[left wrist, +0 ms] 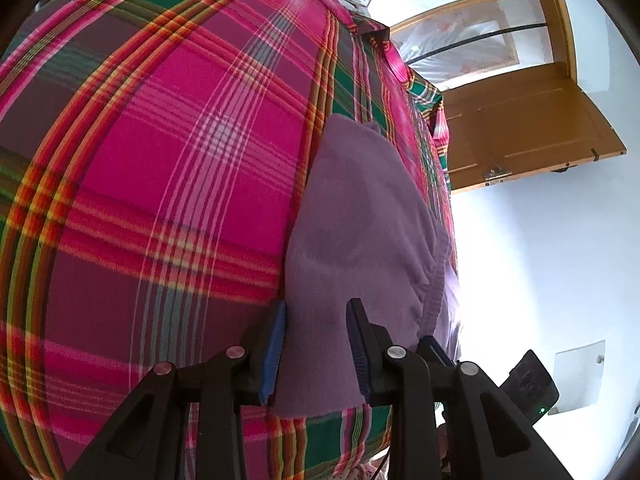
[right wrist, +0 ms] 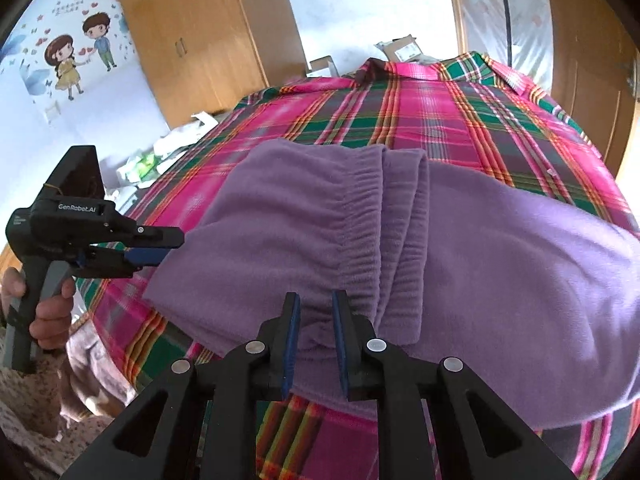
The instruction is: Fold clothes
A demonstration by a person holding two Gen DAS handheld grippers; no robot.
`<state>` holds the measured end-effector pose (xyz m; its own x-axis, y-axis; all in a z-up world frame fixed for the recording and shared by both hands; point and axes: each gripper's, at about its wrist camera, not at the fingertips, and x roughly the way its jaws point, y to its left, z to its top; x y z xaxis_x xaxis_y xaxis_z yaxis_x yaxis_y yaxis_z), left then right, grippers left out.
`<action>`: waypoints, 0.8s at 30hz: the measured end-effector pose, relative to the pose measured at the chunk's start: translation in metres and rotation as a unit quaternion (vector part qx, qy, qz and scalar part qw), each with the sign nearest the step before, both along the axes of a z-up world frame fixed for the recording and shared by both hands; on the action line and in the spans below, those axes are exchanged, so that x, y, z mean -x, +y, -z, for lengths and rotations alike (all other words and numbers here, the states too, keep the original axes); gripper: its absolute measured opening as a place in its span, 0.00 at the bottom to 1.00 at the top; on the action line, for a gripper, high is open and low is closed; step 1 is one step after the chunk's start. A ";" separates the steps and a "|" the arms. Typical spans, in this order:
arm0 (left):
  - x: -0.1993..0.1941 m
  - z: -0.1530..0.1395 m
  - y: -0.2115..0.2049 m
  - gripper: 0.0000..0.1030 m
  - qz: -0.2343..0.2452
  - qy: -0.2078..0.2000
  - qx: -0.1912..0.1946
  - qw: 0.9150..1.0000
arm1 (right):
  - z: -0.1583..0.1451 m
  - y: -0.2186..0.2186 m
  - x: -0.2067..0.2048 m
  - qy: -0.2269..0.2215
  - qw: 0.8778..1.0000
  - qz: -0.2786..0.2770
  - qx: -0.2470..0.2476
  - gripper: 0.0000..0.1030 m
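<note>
A purple fleece garment [left wrist: 360, 208] [right wrist: 500, 264] with a gathered elastic waistband [right wrist: 360, 240] lies partly folded on a pink, green and orange plaid bedsheet [left wrist: 160, 140] [right wrist: 440, 112]. My left gripper [left wrist: 318, 303] has purple cloth running between its blue pads at the garment's edge. In the right wrist view the left gripper [right wrist: 175, 246] sits at the garment's left corner, held by a person's hand [right wrist: 48, 320]. My right gripper [right wrist: 317, 295] is shut on the bunched waistband near the bed's front edge.
The plaid sheet covers the whole bed. A wooden wardrobe [right wrist: 208, 40] and a wall with cartoon stickers [right wrist: 80, 56] stand to the far left. Bags [right wrist: 160, 156] lie beside the bed. A cardboard box [right wrist: 404, 50] sits beyond the far end, and an open wooden door [left wrist: 520, 128] is on the right.
</note>
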<state>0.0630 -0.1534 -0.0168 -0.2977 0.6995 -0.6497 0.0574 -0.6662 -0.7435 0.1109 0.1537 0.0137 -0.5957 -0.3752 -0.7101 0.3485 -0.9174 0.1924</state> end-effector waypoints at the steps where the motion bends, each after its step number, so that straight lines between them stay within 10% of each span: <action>1: -0.002 0.000 -0.001 0.30 0.002 0.000 -0.001 1.000 | -0.004 -0.002 -0.004 0.006 1.000 0.002 -0.005 0.17; 13: -0.010 0.002 -0.003 0.30 0.008 -0.001 -0.015 1.000 | 0.001 -0.005 -0.010 -0.027 1.000 0.003 0.013 0.20; 24: -0.011 0.003 -0.005 0.30 0.017 -0.010 -0.035 0.999 | -0.009 -0.078 -0.033 0.073 0.990 -0.105 -0.052 0.33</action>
<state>0.0742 -0.1581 -0.0201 -0.2605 0.7534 -0.6038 0.0506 -0.6139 -0.7878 0.1440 0.0760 0.0224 -0.6111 -0.4312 -0.6638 0.5508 -0.8339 0.0347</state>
